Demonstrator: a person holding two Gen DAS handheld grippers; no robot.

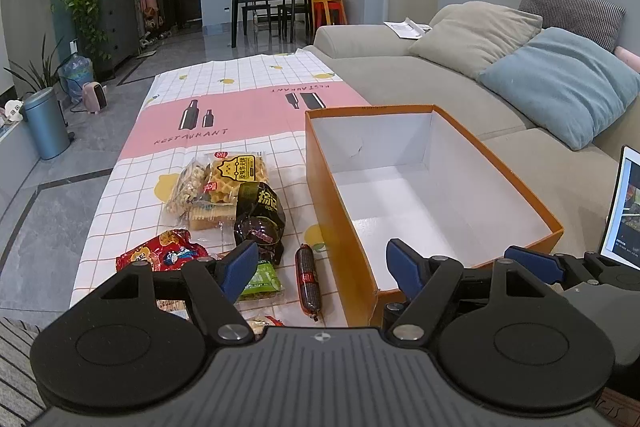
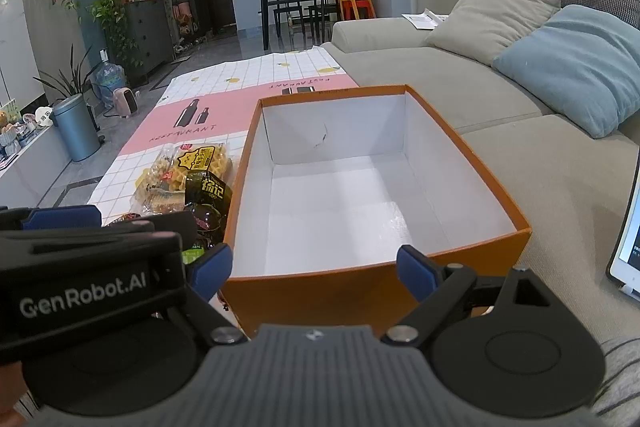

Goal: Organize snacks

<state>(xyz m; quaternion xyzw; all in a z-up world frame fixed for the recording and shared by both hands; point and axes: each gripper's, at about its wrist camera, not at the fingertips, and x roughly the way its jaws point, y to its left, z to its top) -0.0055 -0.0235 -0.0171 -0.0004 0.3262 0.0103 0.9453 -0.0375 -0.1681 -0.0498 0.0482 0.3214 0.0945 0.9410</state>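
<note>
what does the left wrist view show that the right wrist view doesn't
Only the left wrist view shows the dark red sausage stick lying beside the box, the red snack packet and the green packet near the open, empty left claw.

Only the right wrist view shows the left tool's GenRobot.AI label and the open right claw in front of the box.

Both show the empty orange box, the waffle packet and the sofa.
</note>
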